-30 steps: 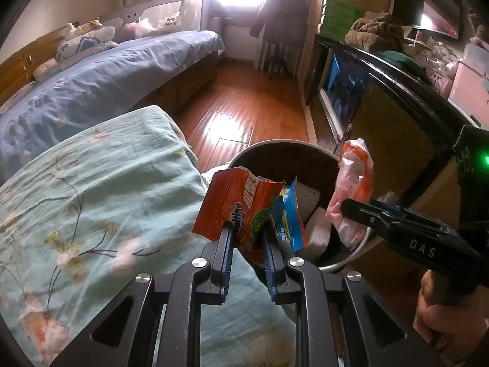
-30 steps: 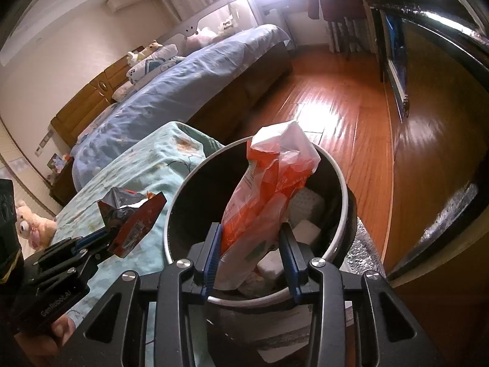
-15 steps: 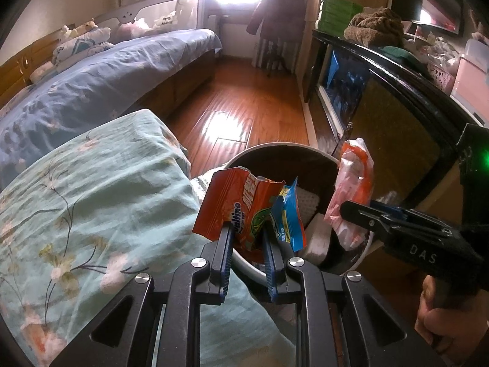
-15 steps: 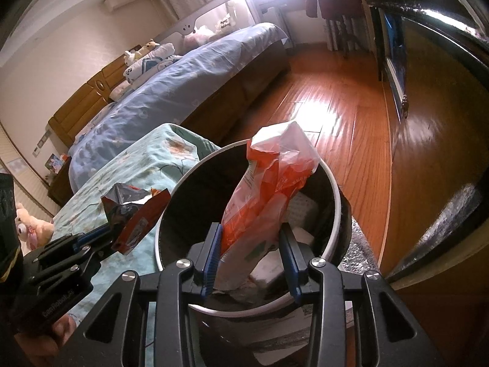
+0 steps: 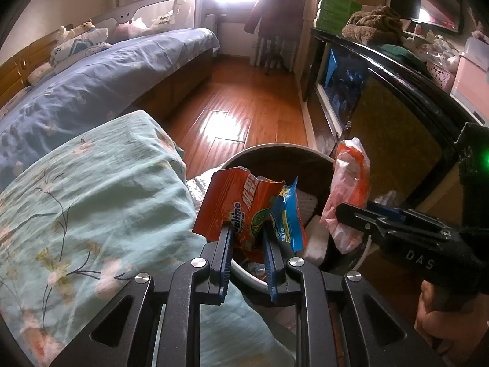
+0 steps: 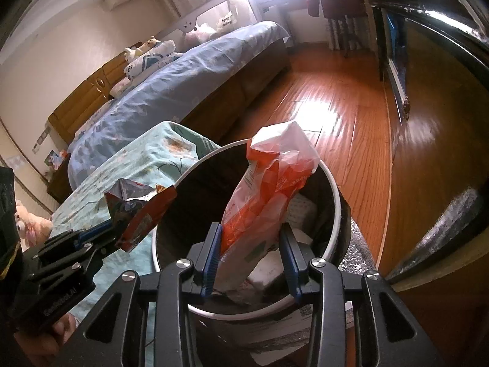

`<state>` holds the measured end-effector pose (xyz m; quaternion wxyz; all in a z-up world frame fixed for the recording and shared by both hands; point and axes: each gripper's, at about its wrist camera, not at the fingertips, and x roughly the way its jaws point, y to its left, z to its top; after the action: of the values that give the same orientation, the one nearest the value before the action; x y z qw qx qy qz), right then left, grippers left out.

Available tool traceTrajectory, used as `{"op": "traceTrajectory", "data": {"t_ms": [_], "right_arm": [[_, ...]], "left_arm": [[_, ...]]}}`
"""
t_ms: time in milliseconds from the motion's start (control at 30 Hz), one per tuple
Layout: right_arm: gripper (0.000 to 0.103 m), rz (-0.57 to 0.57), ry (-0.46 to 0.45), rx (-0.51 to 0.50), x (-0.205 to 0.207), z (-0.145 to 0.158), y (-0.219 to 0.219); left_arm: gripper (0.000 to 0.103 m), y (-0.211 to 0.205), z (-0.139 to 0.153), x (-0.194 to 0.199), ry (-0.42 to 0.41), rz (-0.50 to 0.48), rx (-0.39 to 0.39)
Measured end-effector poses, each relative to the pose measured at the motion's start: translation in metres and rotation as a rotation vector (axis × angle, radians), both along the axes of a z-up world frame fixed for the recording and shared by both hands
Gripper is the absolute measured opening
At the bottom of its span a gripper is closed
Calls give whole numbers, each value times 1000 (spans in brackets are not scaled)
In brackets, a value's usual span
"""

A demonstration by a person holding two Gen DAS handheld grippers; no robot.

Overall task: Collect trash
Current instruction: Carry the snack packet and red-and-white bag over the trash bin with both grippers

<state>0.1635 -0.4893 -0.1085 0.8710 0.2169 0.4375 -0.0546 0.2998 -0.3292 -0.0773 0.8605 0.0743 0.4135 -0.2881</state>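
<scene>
Here, left gripper [image 5: 246, 232] clamping snack wrapper [image 5: 241, 205], right gripper [image 6: 249, 244] pinching orange bag [image 6: 269, 189]

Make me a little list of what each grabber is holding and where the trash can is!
left gripper: shut on red snack wrapper, with a blue wrapper beside it
right gripper: fingers around orange and white bag, bag not dropped
trash bin: round, white rim, on the wood floor beside the floral bedspread
position: both wrappers held over the bin's opening
inside bin: white pieces at the bottom
</scene>
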Motion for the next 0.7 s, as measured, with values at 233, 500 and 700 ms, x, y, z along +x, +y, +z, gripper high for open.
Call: {"op": "traceTrajectory", "data": {"t_ms": [233, 500, 700], "right_arm": [[38, 6, 3, -2, 1, 1, 1], [38, 10, 7, -3, 2, 1, 2], [38, 10, 8, -4, 3, 1, 3]], "left_arm": [[17, 0, 0, 1, -1, -1, 2], [17, 0, 1, 0, 0, -1, 1], [17, -2, 0, 0, 1, 1, 2]]}}
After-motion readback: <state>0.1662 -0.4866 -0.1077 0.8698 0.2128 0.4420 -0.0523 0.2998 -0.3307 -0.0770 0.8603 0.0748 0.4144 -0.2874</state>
